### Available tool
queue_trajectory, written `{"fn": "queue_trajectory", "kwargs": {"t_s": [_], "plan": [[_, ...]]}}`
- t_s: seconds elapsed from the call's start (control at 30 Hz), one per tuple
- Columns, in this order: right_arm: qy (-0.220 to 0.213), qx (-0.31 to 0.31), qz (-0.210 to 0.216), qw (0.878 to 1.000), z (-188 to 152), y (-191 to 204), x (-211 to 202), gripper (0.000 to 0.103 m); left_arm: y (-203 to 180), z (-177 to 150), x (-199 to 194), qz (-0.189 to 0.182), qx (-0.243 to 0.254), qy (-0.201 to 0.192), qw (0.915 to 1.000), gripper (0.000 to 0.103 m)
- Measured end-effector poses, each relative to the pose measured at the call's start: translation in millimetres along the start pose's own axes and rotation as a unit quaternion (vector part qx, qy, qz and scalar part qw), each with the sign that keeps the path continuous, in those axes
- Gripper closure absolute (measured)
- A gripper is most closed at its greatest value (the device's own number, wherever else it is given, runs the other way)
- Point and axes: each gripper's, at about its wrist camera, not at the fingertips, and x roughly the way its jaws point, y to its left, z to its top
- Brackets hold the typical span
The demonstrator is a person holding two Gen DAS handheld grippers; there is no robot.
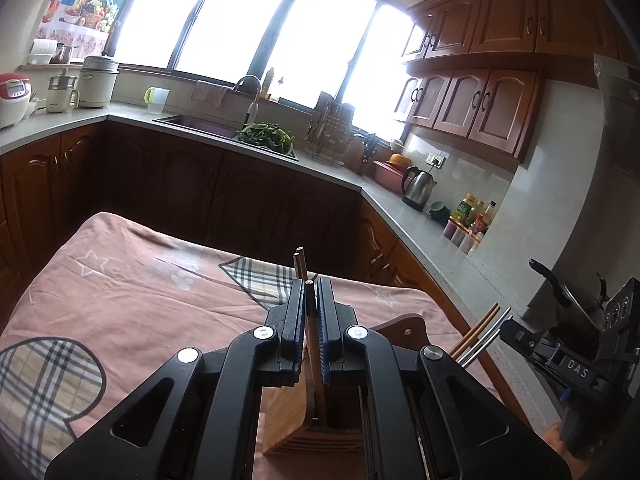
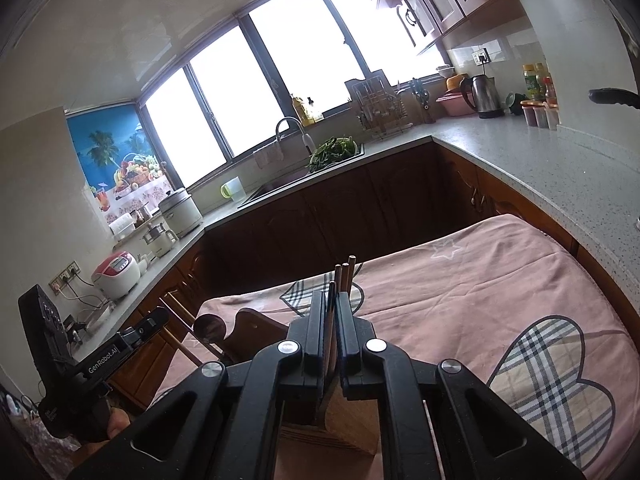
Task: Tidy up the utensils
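Observation:
My left gripper (image 1: 309, 285) is shut on a brown wooden chopstick (image 1: 311, 332) that stands upright, its lower end in a bamboo utensil holder (image 1: 292, 420) on the pink tablecloth. Two more chopstick tips (image 1: 299, 262) rise just behind. My right gripper (image 2: 331, 294) is shut on a dark chopstick (image 2: 330, 320) above the same wooden holder (image 2: 352, 428). Several chopstick tips (image 2: 345, 274) stand behind it. In the left wrist view the right gripper's body (image 1: 576, 364) shows at far right, beside wooden and metal chopsticks (image 1: 478, 334).
The pink cloth (image 1: 120, 288) with plaid hearts covers the table. A grey L-shaped counter (image 1: 404, 208) carries a kettle (image 1: 418, 186), bottles, a dish rack and a sink with greens (image 1: 266, 136). A wooden board with a spoon (image 2: 236, 328) lies left of the holder.

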Motion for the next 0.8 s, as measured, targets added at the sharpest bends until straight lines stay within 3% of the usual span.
{"fn": "queue_trajectory", "kwargs": {"t_s": [0.17,0.27,0.4,0.53,0.6,0.73,0.8], "plan": [[0.0,0.007,-0.003,1.0,-1.1,-1.6,0.6,0.094,1.7,0.1,0.4,0.003,0.0,0.002,1.0,0.093],[0.0,0.009,-0.005,1.0,-1.1,-2.6,0.7,0.091,3.4,-0.1,-0.1,0.008,-0.004,0.003,1.0,0.082],[-0.004,0.014,-0.004,1.0,-1.1,-3.7,-1.1,0.073,5.1,-1.0,-2.5,0.021,-0.008,0.001,0.9997,0.064],[-0.006,0.016,-0.007,1.0,-1.2,-4.7,-2.0,0.068,3.9,-2.1,-4.3,0.027,-0.002,0.002,0.9996,0.05],[-0.008,0.02,-0.005,1.0,-1.5,-6.1,-2.5,0.056,3.3,-2.3,-5.0,0.032,0.001,0.002,0.9995,0.046],[-0.008,0.024,-0.001,1.0,-2.2,-7.5,-3.8,0.049,4.0,-2.1,-6.5,0.036,0.0,0.003,0.9993,0.034],[-0.01,0.028,0.004,1.0,-2.0,-7.6,-5.4,0.034,4.6,-1.9,-8.1,0.038,-0.001,0.003,0.9993,0.031]]}}
